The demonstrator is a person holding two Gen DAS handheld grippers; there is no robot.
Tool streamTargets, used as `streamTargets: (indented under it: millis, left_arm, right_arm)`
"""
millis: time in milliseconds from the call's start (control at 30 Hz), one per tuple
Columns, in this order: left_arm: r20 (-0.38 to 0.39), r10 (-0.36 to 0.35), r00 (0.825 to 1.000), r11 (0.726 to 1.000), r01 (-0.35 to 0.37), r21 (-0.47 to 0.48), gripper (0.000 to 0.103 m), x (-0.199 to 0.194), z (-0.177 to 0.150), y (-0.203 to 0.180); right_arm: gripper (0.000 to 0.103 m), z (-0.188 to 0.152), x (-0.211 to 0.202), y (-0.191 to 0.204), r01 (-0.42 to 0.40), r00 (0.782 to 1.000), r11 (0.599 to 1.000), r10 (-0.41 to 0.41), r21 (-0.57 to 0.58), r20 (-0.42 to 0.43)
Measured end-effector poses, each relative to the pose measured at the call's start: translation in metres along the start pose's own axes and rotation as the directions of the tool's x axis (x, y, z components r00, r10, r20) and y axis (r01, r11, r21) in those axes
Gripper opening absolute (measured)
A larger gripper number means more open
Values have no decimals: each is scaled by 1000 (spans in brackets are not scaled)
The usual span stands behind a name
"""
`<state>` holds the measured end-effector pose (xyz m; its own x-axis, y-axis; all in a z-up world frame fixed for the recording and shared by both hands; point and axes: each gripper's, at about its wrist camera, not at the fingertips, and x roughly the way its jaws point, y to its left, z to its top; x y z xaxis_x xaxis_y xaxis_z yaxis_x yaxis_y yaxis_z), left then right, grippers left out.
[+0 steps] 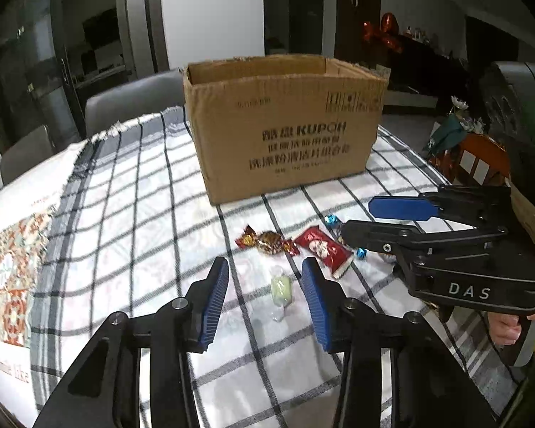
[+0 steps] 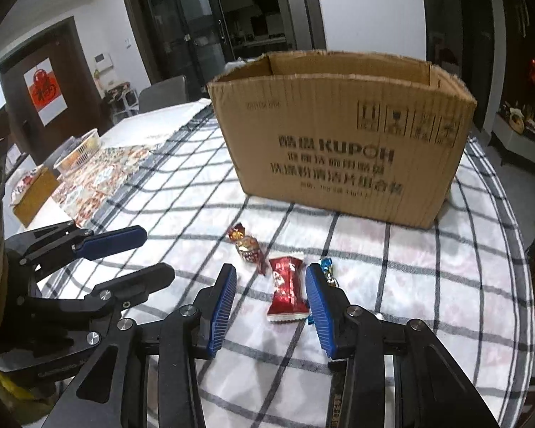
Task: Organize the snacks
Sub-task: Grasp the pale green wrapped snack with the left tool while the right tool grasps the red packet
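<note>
Both jaws apart: my left gripper (image 1: pixel 265 278) straddles the green candy (image 1: pixel 281 289), right gripper (image 2: pixel 271 287) brackets the red packet (image 2: pixel 287 287); next, squeeze, lift into cardboard box (image 2: pixel 342 142).

Both wrist cameras sit close above the table (image 1: pixel 132 192), looking forward between their own jaws toward the cardboard box (image 1: pixel 285 132), sharing the red snack packet (image 2: pixel 285 287) ahead of the jaws, each catching the other gripper sideways

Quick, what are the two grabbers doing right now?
Left gripper: open, empty, around the green candy.
Right gripper: open, empty, around the red packet.
</note>
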<state>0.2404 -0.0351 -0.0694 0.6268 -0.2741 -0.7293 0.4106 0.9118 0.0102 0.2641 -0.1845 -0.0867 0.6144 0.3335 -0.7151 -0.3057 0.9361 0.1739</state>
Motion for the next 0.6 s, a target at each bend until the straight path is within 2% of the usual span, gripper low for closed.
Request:
streamTargets:
  millis: [267,600]
  left_arm:
    - [-67,-60,996,998,59,-17,32,24,-10,-1]
    - [-121,-92,988,996,90,-27,30,49,-15,-4]
  right_arm:
    - [41,-6,21,-5,-5,999,1000,5,13,-48]
    - [41,-6,39,-9,-2,997,1000,4,15,-78]
